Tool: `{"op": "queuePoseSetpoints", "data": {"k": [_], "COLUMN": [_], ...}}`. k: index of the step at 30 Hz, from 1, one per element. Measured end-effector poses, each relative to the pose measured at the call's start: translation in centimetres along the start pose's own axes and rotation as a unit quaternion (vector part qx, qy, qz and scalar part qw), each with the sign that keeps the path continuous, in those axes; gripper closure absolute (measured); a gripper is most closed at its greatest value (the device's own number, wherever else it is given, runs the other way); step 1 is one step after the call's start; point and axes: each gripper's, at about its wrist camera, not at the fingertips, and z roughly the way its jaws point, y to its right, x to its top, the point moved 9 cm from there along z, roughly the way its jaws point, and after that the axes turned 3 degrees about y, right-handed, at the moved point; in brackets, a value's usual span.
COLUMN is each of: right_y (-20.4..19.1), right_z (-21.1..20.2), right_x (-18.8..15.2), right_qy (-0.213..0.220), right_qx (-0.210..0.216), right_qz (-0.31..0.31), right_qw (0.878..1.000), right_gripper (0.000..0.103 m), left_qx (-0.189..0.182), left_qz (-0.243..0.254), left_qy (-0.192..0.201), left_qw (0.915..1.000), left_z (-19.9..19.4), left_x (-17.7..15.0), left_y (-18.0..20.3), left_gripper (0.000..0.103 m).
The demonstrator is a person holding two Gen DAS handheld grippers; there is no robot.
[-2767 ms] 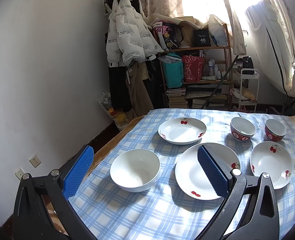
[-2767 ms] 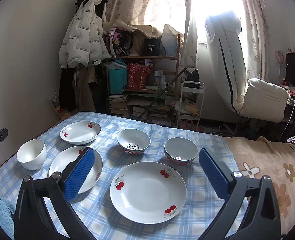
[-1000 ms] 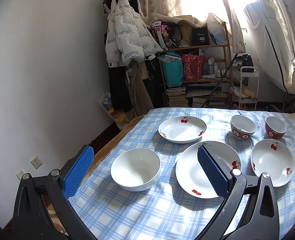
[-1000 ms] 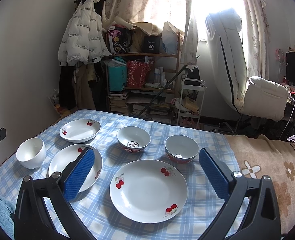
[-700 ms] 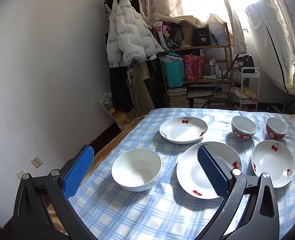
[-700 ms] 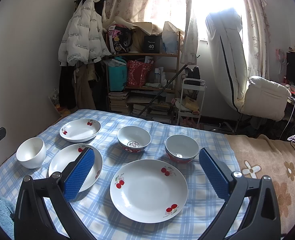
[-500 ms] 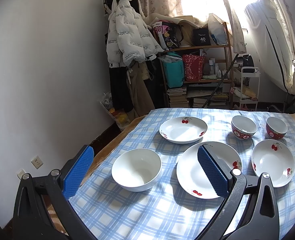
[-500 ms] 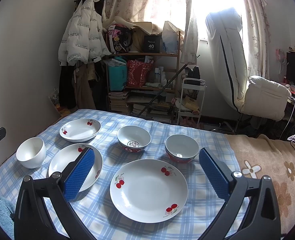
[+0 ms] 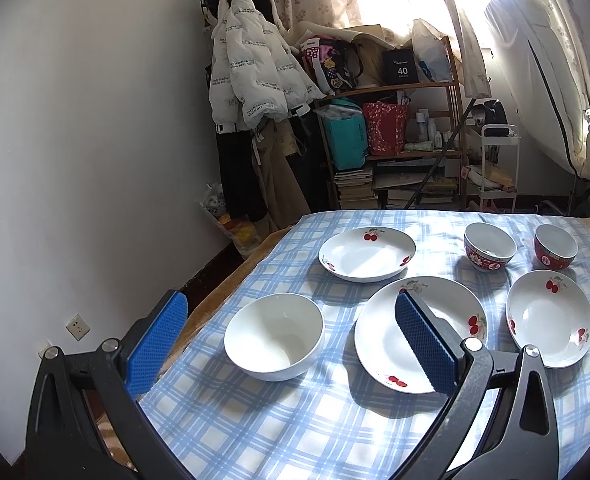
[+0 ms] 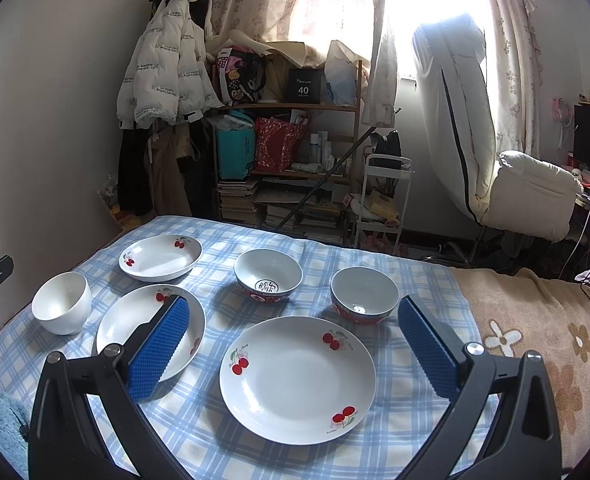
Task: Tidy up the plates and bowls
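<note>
On a blue checked tablecloth (image 9: 295, 420) lie three cherry-print plates and three bowls. My left gripper (image 9: 291, 340) is open and empty, hovering above a plain white bowl (image 9: 274, 336), with one cherry plate (image 9: 379, 344) behind its right finger. A far plate (image 9: 367, 254), two red bowls (image 9: 490, 246) (image 9: 555, 246) and a right plate (image 9: 549, 318) lie beyond. My right gripper (image 10: 295, 348) is open and empty above the large cherry plate (image 10: 297, 380). The red bowls (image 10: 268, 276) (image 10: 364, 294), white bowl (image 10: 61, 308) and two plates (image 10: 135, 320) (image 10: 160, 258) show there too.
A white wall stands left of the table. Behind it are a hanging white jacket (image 9: 255, 76), a cluttered wooden shelf (image 9: 395, 132) and a small white cart (image 10: 383, 196). A brown flowered blanket (image 10: 535, 320) covers the surface to the right. A white chair (image 10: 495, 160) stands by the window.
Both grippers stay open and nearly still. The left wrist view has drifted very slightly, with the dishes shifting a little to the right in frame.
</note>
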Motion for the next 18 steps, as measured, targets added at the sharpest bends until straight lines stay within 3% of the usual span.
{"op": "queuePoseSetpoints", "data": {"k": [6, 18], "right_y": [-1.3, -3.8], "right_z": [0.9, 3.1], "right_x": [-0.9, 1.0], "right_qy": [-0.011, -0.047], "right_qx": [0.020, 0.051], "right_qz": [-0.006, -0.020], "right_qw": [1.000, 0.997], "right_gripper": [0.000, 0.000], "left_qx": [0.013, -0.004], "left_qz": [0.021, 0.039], "left_qy": [0.004, -0.058], "left_qw": [0.9997, 0.9976], "left_z": [0.3, 4.0], "left_x": [1.4, 3.6], "left_y": [0.3, 1.0], "left_gripper": [0.001, 0.001]}}
